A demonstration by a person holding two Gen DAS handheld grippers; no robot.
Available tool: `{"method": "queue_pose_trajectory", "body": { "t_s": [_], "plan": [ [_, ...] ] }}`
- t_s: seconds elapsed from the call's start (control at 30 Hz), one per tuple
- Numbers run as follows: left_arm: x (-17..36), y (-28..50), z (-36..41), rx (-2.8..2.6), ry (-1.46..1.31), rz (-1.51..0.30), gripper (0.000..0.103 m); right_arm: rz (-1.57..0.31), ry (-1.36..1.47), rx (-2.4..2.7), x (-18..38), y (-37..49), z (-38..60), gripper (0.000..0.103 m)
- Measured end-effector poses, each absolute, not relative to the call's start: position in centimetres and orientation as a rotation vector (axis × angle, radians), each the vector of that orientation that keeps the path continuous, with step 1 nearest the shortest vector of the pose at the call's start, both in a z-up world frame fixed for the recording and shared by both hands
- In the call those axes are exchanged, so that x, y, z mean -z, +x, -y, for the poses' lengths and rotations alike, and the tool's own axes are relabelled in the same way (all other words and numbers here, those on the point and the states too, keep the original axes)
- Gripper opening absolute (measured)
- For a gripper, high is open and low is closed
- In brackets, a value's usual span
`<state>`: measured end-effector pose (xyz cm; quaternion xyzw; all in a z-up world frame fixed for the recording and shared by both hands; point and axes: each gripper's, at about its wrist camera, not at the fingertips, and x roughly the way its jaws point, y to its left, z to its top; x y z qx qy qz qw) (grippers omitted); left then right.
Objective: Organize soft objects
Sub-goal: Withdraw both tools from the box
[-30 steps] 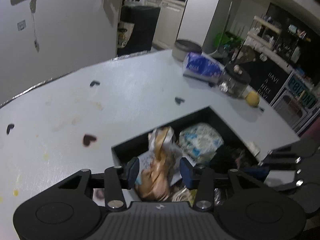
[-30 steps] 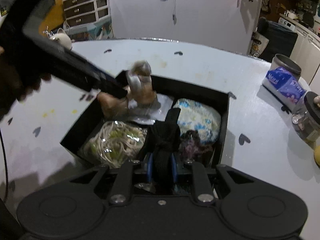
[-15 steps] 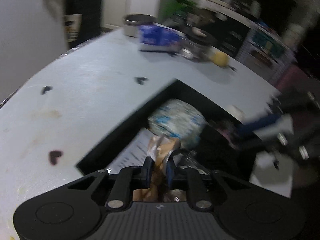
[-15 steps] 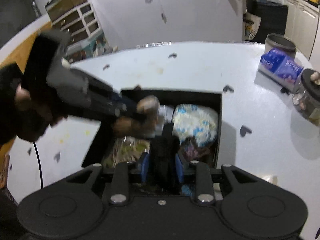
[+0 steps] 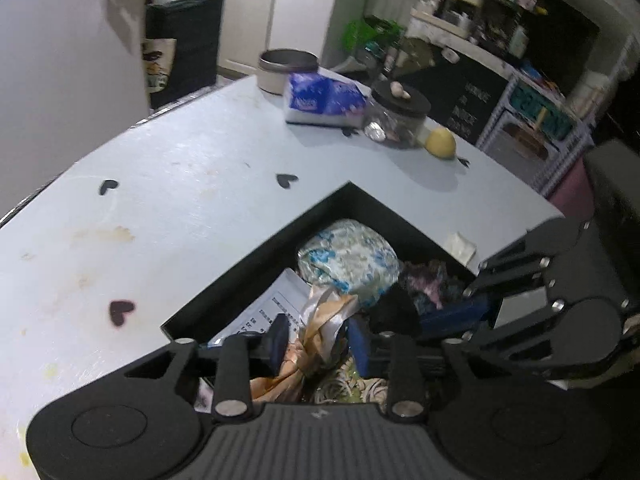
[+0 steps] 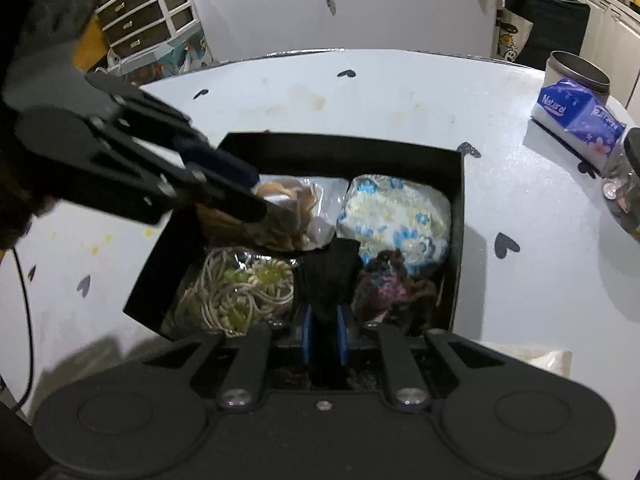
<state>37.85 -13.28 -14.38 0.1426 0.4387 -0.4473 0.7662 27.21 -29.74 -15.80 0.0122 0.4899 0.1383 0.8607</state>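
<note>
A black box point(image 6: 344, 152) on the white table holds soft items: a blue-flowered bundle point(image 6: 394, 216), a dark purple knit piece point(image 6: 390, 288), a bag of cord and green beads point(image 6: 236, 292) and a tan ribbon bundle point(image 5: 320, 332). My left gripper point(image 5: 318, 342) is open around the ribbon bundle inside the box; it also shows in the right wrist view point(image 6: 256, 196). My right gripper point(image 6: 324, 330) is shut on a black cloth point(image 6: 330, 276) at the box's near edge.
At the table's far side stand a grey tin point(image 5: 288, 70), a blue tissue pack point(image 5: 324, 98), a glass jar with a black lid point(image 5: 398, 118) and a lemon point(image 5: 440, 142). A white scrap point(image 5: 460, 246) lies beside the box.
My left gripper was shut on the ribbon bundle half a second ago; its jaws now stand apart around it, lower in the box. My right gripper still holds the black cloth.
</note>
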Motion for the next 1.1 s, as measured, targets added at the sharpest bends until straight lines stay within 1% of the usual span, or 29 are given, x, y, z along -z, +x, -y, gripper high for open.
{"method": "queue_pose_trajectory", "body": {
  "t_s": [0.13,0.27,0.37,0.43,0.5,0.67,0.73,0.8,0.83,0.87,0.9,0.93,1.0,1.1],
  "plan": [
    [13.3,37.1,12.8,0.91,0.264,-0.935,0.048,-1.027,0.045,-0.301,15.6,27.3,30.1,0.014],
    [12.3,35.9,12.2,0.841,0.195,-0.919,0.054,-0.978,0.096,-0.305,13.7,26.7,31.2,0.015],
    [11.4,34.6,11.7,0.783,0.139,-0.9,0.064,-0.918,0.128,-0.313,12.0,26.1,32.1,0.018],
    [10.9,33.7,11.4,0.748,0.105,-0.887,0.067,-0.887,0.132,-0.317,11.1,25.7,32.5,0.018],
    [10.4,32.7,11.0,0.714,0.074,-0.869,0.072,-0.859,0.128,-0.319,10.4,25.3,32.7,0.021],
    [8.8,30.1,10.1,0.623,0.02,-0.818,0.084,-0.79,0.128,-0.308,8.8,24.0,33.1,0.024],
    [8.1,29.2,9.7,0.589,0.001,-0.796,0.089,-0.759,0.136,-0.3,8.2,23.3,33.3,0.029],
    [7.4,28.2,9.2,0.556,-0.022,-0.771,0.095,-0.734,0.126,-0.289,7.6,22.7,33.2,0.036],
    [7.0,27.7,9.0,0.538,-0.034,-0.756,0.097,-0.723,0.121,-0.282,7.4,22.4,33.2,0.038],
    [6.7,27.3,8.7,0.524,-0.044,-0.744,0.101,-0.713,0.12,-0.276,7.2,22.1,33.2,0.041],
    [6.4,26.9,8.4,0.508,-0.056,-0.734,0.103,-0.703,0.121,-0.268,7.0,21.8,33.2,0.046],
    [6.0,26.4,8.1,0.492,-0.069,-0.723,0.103,-0.692,0.123,-0.261,6.8,21.5,33.2,0.048],
    [5.5,25.6,7.6,0.466,-0.087,-0.705,0.103,-0.669,0.124,-0.238,6.3,20.7,33.0,0.061],
    [4.6,24.3,6.8,0.418,-0.098,-0.686,0.103,-0.641,0.122,-0.215,5.6,19.6,32.7,0.069]
  ]
}}
